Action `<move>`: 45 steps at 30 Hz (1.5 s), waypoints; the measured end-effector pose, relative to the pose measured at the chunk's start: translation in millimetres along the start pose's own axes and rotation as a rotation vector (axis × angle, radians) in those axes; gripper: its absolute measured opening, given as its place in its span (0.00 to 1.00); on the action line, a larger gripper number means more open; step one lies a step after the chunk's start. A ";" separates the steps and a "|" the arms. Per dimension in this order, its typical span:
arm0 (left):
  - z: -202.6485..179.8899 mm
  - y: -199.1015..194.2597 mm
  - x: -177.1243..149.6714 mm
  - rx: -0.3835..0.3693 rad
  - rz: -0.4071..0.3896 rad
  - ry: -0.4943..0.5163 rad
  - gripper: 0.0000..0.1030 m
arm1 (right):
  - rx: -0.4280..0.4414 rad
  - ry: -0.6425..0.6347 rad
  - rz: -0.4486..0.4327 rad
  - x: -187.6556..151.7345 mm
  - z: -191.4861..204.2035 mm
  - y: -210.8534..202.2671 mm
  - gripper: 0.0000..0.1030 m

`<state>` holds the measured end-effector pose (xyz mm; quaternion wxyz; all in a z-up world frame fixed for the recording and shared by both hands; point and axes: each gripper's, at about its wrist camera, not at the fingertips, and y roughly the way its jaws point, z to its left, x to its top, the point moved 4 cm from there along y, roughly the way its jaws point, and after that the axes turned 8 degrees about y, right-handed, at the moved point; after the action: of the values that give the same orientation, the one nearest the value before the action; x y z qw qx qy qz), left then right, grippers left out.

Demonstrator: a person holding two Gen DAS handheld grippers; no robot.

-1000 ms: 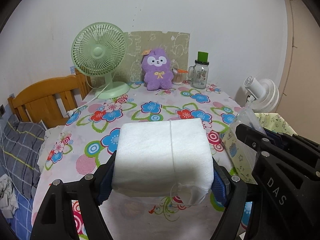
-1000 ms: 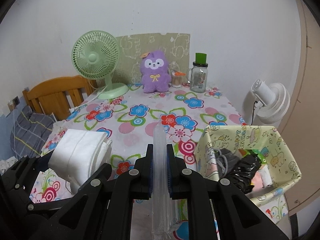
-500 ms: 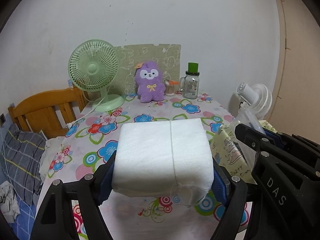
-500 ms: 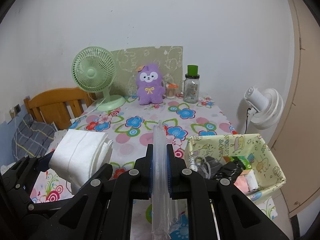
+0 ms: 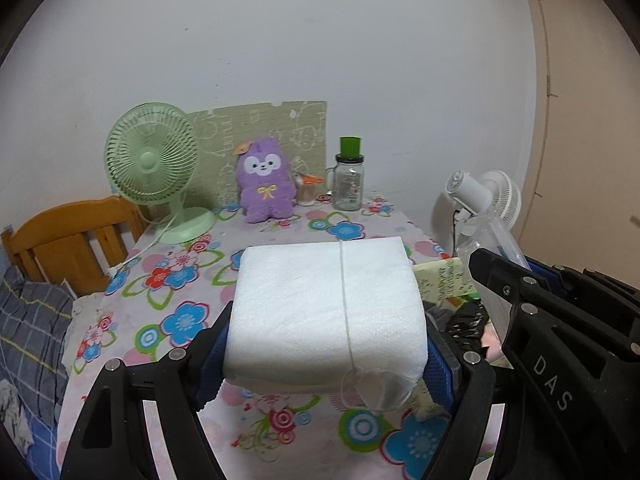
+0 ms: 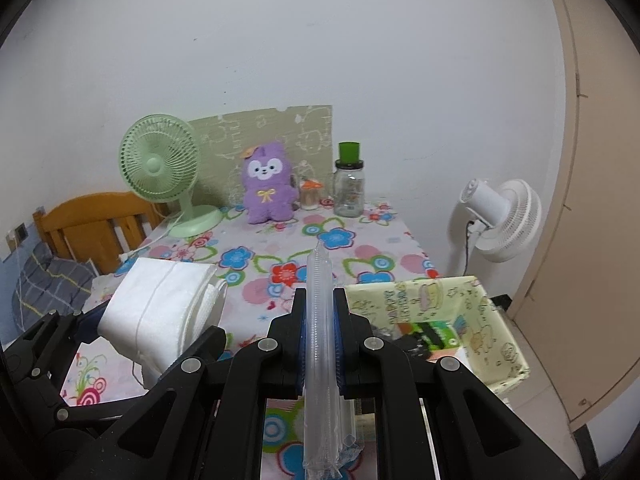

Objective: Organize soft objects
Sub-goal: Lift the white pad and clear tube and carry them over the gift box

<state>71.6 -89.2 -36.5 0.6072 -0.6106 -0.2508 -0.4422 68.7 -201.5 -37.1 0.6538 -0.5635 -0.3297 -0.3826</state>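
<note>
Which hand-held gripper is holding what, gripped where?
Left hand-held gripper clamps the white foam bundle by its two sides. Right hand-held gripper pinches a clear plastic sleeve mid-length.

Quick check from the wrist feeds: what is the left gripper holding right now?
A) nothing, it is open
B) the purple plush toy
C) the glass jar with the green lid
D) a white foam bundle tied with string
D: in the left wrist view the left gripper has its blue pads pressed against both sides of the white foam bundle, with a string running over its top.
</note>
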 end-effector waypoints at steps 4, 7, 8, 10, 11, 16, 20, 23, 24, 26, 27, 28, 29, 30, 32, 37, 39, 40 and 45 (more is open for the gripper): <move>-13.8 4.7 4.4 -0.024 -0.002 0.017 0.80 | -0.019 0.007 -0.005 2.7 -14.6 -0.4 0.13; -24.8 7.8 6.8 -0.039 -0.004 0.029 0.80 | -0.031 0.011 -0.005 4.5 -24.3 2.0 0.13; -27.3 9.2 7.7 -0.043 -0.005 0.030 0.80 | -0.034 0.015 -0.006 5.1 -28.2 3.0 0.13; -33.6 12.9 10.3 -0.050 -0.001 0.037 0.80 | -0.039 0.024 -0.007 6.5 -35.5 5.0 0.13; -35.8 14.3 11.0 -0.051 -0.001 0.040 0.80 | -0.041 0.027 -0.007 6.9 -38.4 5.4 0.13; -48.2 24.1 15.5 -0.068 0.010 0.057 0.80 | -0.054 0.042 -0.002 8.0 -53.3 11.2 0.13; -59.8 31.7 19.4 -0.076 0.015 0.083 0.80 | -0.063 0.055 0.005 8.1 -64.9 17.2 0.13; -67.6 38.4 21.1 -0.088 0.022 0.095 0.80 | -0.067 0.064 0.011 8.1 -73.7 21.6 0.13; -70.5 41.2 21.5 -0.091 0.026 0.099 0.80 | -0.070 0.066 0.013 8.0 -76.4 23.5 0.13; -74.3 45.8 22.2 -0.095 0.032 0.105 0.80 | -0.074 0.070 0.018 8.0 -81.5 27.4 0.13; -76.9 48.9 22.5 -0.097 0.036 0.108 0.80 | -0.076 0.072 0.021 7.8 -84.2 29.5 0.13; -78.8 50.9 22.8 -0.100 0.039 0.110 0.80 | -0.078 0.075 0.025 7.7 -86.8 31.9 0.13; -81.0 53.5 23.1 -0.102 0.044 0.112 0.80 | -0.079 0.078 0.028 7.5 -89.3 33.6 0.13; -83.6 56.4 23.5 -0.106 0.048 0.115 0.80 | -0.082 0.081 0.032 7.2 -92.5 36.3 0.13; -87.4 61.4 24.4 -0.110 0.056 0.122 0.80 | -0.084 0.085 0.038 7.1 -97.2 40.6 0.13; -97.8 75.0 25.0 -0.121 0.077 0.135 0.80 | -0.090 0.095 0.056 6.3 -109.2 53.2 0.13; -101.8 81.9 24.9 -0.123 0.089 0.138 0.80 | -0.091 0.098 0.067 5.5 -113.4 59.0 0.13; -102.6 84.3 25.0 -0.124 0.094 0.139 0.80 | -0.092 0.099 0.069 5.3 -115.3 61.0 0.13; -109.1 100.2 23.6 -0.130 0.132 0.144 0.81 | -0.081 0.108 0.097 2.1 -124.0 74.8 0.13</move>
<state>141.8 -213.4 -82.7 0.6106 -0.6306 -0.1363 -0.4594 134.9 -319.0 -89.9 0.6650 -0.5833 -0.2505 -0.3935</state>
